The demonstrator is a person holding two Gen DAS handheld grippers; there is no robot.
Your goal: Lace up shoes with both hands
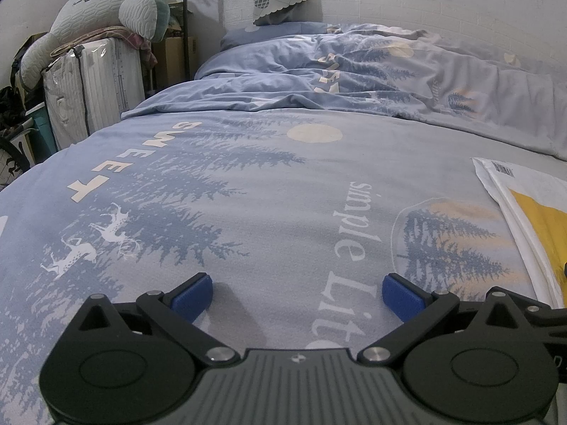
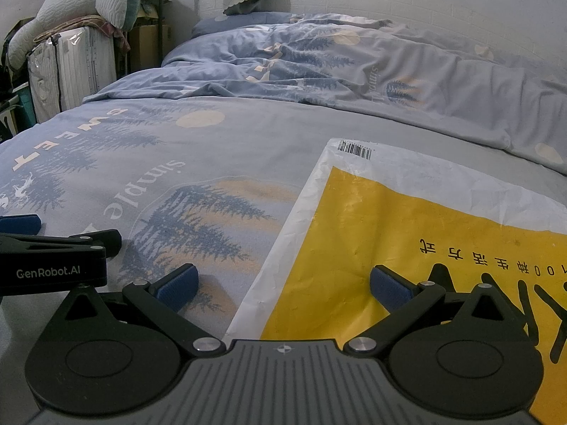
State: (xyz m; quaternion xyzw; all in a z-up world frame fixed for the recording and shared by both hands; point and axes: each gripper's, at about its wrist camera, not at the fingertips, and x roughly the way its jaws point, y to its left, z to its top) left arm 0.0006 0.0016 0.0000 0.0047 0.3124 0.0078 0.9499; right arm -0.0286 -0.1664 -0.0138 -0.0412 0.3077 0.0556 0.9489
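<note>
Blue-padded jaws apart on left gripper point(image 1: 297, 295) and right gripper point(image 2: 283, 285), hovering over bed point(image 1: 248, 184); no shoe visible, so handling unjudgeable.

The bedsheet point(image 1: 269, 212) is pale grey-blue, printed with darker blue pine trees, cream moon circles, little white deer and white lettering. The mailer bag point(image 2: 389, 219) is white round the edges with a big yellow panel, black characters and a black barcode. Both grippers have black arms and bright blue pads point(image 1: 193, 299), grey ribbed body. The plush point(image 1: 106, 10) is pale grey and teal, quilted-looking.
</note>
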